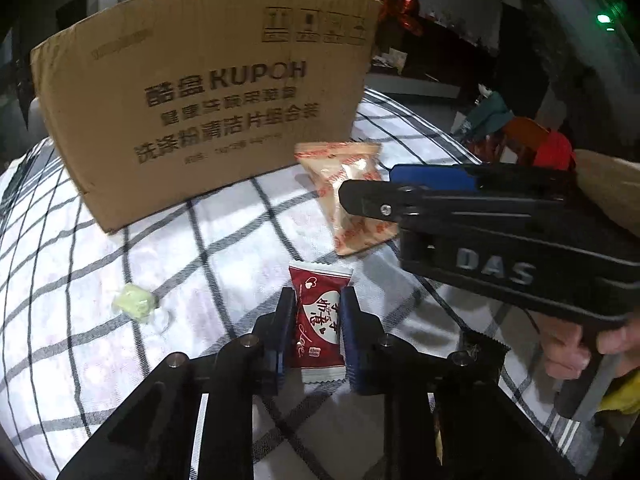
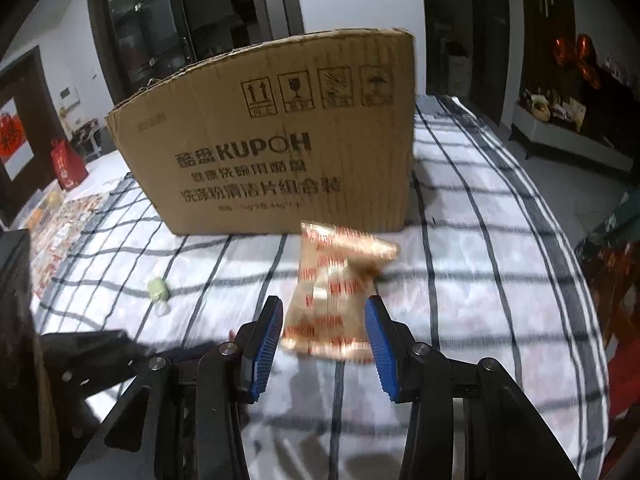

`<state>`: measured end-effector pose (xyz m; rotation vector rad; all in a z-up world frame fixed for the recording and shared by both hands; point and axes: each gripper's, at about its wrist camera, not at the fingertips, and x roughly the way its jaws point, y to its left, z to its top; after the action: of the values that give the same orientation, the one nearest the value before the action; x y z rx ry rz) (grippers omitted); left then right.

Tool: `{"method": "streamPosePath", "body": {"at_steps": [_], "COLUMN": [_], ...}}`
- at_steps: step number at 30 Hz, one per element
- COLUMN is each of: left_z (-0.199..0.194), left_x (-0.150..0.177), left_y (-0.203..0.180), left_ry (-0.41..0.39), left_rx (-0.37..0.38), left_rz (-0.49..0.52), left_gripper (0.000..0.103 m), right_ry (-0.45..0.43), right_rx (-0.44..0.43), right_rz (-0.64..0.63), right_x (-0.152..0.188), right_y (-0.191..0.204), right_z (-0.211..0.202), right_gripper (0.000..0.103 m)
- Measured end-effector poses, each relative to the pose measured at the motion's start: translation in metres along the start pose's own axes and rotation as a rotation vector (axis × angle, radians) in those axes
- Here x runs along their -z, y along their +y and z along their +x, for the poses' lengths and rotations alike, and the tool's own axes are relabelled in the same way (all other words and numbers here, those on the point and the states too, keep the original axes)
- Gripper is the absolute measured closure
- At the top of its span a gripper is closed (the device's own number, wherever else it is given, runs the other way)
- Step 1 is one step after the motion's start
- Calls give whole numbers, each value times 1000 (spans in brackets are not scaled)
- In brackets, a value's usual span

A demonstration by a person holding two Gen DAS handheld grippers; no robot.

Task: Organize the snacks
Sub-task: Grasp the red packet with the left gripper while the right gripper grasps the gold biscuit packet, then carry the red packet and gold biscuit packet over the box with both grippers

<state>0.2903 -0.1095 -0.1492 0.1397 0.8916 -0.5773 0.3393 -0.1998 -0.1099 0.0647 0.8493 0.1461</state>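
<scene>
Likely a home — checked tablecloth (image 2: 500, 240), glass-door cabinet (image 2: 140, 32), red decorations (image 2: 576, 60).

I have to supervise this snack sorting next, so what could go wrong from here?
1. The left gripper pinches the red packet by its thin side edges; it may buckle or slip on lifting.
2. The right gripper is open around the orange packet, which looks blurred, so closing now may catch it off-centre.
3. Both grippers work close together in front of the cardboard box; they could collide.
</scene>
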Motion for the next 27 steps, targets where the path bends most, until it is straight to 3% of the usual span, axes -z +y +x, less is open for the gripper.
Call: {"method": "streamPosePath", "body": {"at_steps": [9,27], "left_z": [-19,-37], "left_x": [-14,-24], "left_y": [27,40], "left_ry": [-63,-104], "left_rx": [-86,-127], "left_rz": [-66,-124], "left_gripper": [80,80], "right_ry": [19,13], "right_rx": [32,31], "right_rz": [-30,-50], "right_x": [-9,-12], "right_y": [3,7], "right_z": [20,22], "right_gripper": [59,64]}}
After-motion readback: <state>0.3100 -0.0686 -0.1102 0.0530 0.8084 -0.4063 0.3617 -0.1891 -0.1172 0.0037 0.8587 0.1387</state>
